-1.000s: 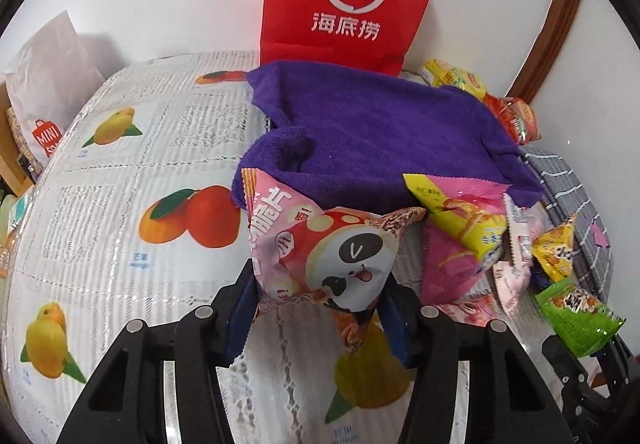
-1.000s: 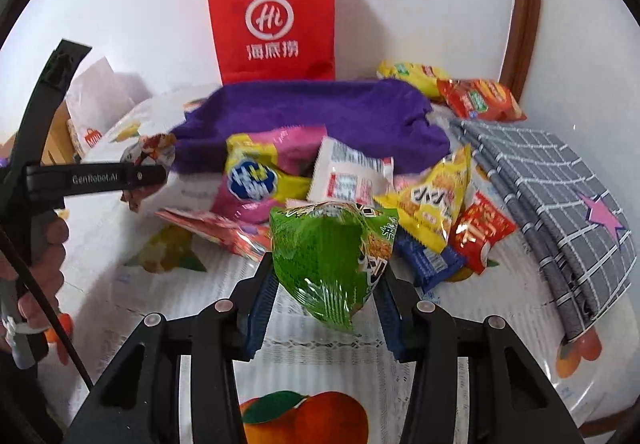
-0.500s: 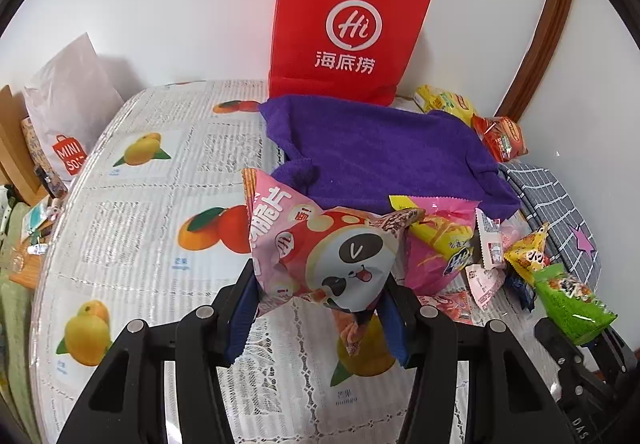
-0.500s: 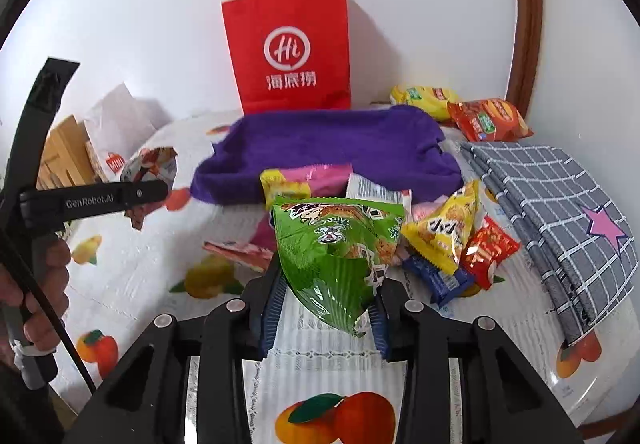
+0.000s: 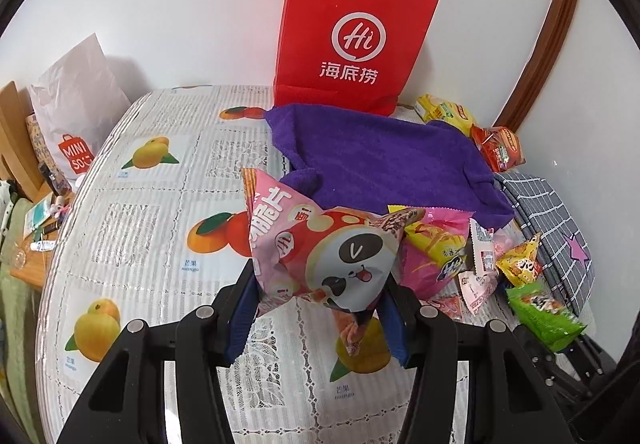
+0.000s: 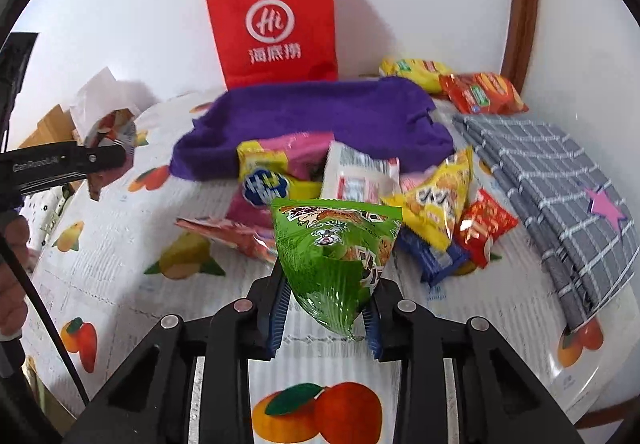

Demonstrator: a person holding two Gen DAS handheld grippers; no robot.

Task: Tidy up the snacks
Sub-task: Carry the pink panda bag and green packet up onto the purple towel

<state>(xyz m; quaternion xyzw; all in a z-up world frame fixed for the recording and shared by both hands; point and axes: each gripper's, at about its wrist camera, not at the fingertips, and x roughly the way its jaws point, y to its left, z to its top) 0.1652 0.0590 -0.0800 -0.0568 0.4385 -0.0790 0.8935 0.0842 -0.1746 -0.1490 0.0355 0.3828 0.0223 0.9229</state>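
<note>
My left gripper (image 5: 318, 308) is shut on a pink panda snack bag (image 5: 320, 248), held above the fruit-print tablecloth (image 5: 152, 212). My right gripper (image 6: 326, 308) is shut on a green triangular snack bag (image 6: 336, 248), lifted off the cloth. That green bag (image 5: 544, 312) also shows at the right edge of the left wrist view. A pile of loose snacks (image 6: 432, 196) lies in front of a purple towel (image 6: 320, 112). The red paper bag (image 6: 276, 20) stands upright against the wall behind the towel. The left gripper (image 6: 100, 160) with its pink bag appears at the left of the right wrist view.
A grey checked cloth (image 6: 560, 184) lies at the right. Yellow and red snack packs (image 6: 480, 92) sit at the back right by the wall. A white shopping bag (image 5: 72, 112) leans at the far left beside the table edge. A hand (image 6: 12, 284) grips the left tool.
Both grippers have risen with their bags. The right jaws squeezed tighter on the green bag. The left grip on the pink bag is unchanged.
</note>
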